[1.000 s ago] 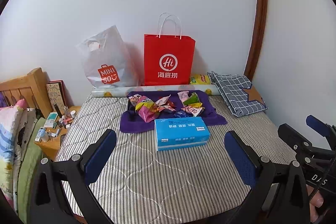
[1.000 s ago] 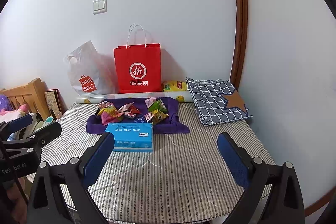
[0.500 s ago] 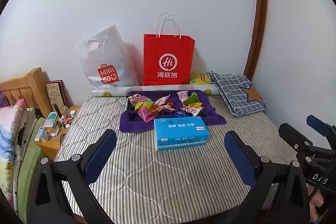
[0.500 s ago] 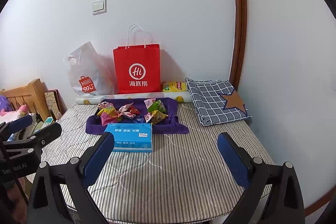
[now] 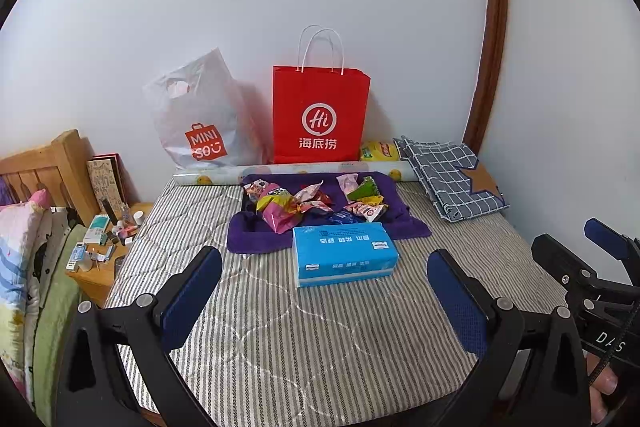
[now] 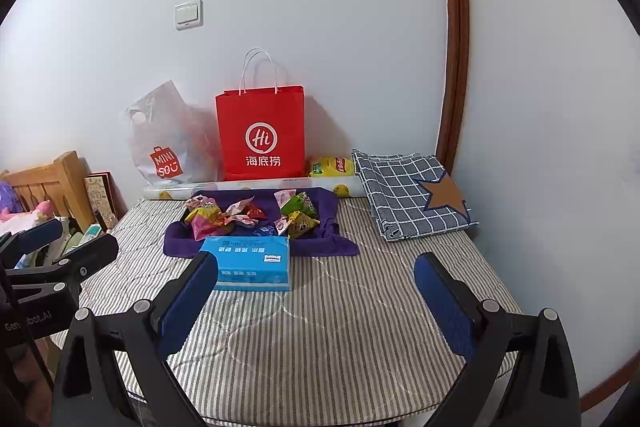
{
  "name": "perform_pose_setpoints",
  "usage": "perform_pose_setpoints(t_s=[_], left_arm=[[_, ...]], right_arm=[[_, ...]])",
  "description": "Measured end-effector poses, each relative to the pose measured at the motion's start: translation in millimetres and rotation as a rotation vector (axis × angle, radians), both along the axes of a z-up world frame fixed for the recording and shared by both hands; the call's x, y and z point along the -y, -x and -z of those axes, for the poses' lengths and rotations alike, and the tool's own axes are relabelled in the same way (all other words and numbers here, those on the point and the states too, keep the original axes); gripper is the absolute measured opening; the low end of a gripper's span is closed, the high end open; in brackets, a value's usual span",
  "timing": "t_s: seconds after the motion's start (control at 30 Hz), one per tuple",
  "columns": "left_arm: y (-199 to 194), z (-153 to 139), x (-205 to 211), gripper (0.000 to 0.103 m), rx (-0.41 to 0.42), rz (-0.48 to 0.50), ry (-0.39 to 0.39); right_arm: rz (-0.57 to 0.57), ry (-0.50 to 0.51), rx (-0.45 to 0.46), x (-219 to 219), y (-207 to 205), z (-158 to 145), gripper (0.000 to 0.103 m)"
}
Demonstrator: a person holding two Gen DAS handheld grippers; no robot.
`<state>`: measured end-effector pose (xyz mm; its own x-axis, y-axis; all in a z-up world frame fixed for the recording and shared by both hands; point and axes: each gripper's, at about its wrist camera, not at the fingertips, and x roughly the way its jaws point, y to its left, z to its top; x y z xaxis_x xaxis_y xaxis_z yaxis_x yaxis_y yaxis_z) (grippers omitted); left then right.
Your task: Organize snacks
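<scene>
A white-walled bedroom corner holds a mattress (image 5: 328, 339) with a grey-striped quilted cover. In the left wrist view, the left gripper (image 5: 324, 291) hangs low over the near edge, its blue-padded fingers (image 5: 192, 291) spread wide and holding nothing. At 12 o'clock from it lies a blue tissue pack (image 5: 344, 253), and just beyond, a heap of snacks (image 5: 312, 201) rests on a purple cloth (image 5: 256, 239). Against the wall stand a red paper bag (image 5: 320, 115) and, at its 9 o'clock, a white plastic bag (image 5: 200, 115); a checked folded cloth (image 5: 452, 179) lies at 2 o'clock. In the right wrist view, the right gripper (image 6: 316, 293) also hovers above the mattress (image 6: 340, 327), fingers (image 6: 444, 303) wide apart and empty. The tissue pack (image 6: 248, 263) sits at 11 o'clock, touching the purple cloth (image 6: 320, 243) that carries the snacks (image 6: 248, 215). The left gripper (image 6: 52, 251) shows at 9 o'clock.
</scene>
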<state>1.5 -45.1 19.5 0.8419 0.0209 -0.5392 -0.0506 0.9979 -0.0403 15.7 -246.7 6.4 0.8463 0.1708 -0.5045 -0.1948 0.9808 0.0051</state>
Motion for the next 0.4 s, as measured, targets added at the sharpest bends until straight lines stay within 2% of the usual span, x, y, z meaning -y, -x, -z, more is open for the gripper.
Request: perform_pose_setpoints(t_s=[0.4], left_arm=[[0.4, -0.5, 0.9, 0.101, 0.000, 0.000, -0.002]], right_arm=[[0.000, -0.001, 0.000, 0.3, 0.4, -0.1, 0.100]])
